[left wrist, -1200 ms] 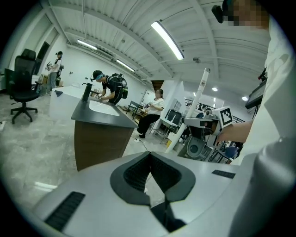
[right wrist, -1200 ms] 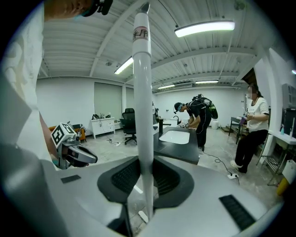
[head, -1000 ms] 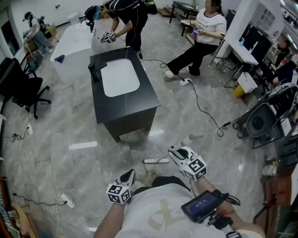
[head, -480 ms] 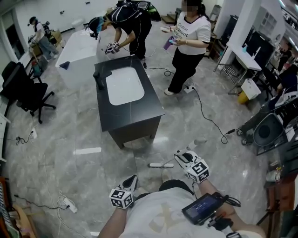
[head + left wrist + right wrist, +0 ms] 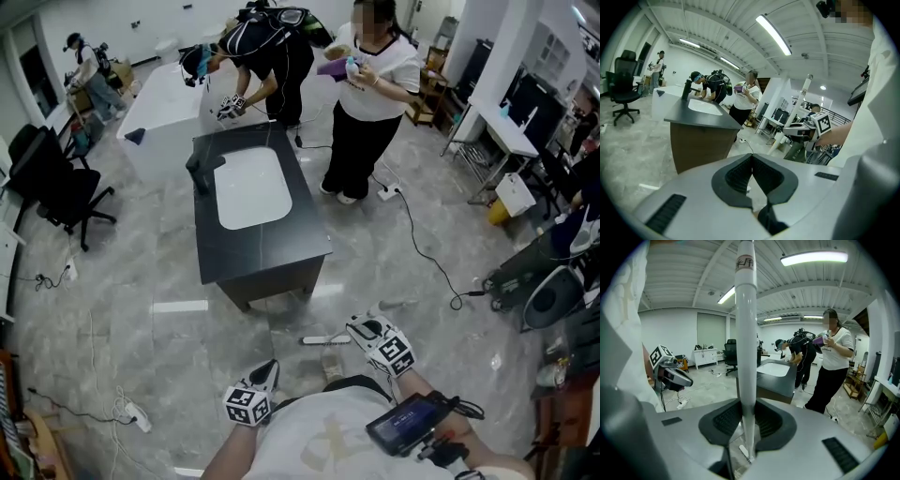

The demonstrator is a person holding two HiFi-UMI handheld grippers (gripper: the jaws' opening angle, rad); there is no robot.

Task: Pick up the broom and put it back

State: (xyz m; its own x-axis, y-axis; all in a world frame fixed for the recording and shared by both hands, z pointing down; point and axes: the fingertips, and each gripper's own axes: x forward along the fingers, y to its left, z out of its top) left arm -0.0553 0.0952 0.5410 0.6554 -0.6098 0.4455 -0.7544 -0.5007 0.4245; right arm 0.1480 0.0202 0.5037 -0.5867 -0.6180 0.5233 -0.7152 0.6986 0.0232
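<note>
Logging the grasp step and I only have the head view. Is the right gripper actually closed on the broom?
Observer: Yes. In the right gripper view the right gripper has both jaws pressed on the broom, on its white handle, which stands upright between them.
Operator: Left one carrying anything?
Observer: No. The left gripper view shows the left gripper with its jaws together and nothing between them.
Operator: Any marking on the handle I can't see from above?
Observer: A label band with dark print sits near the top of the handle. It is too blurred to read.
</note>
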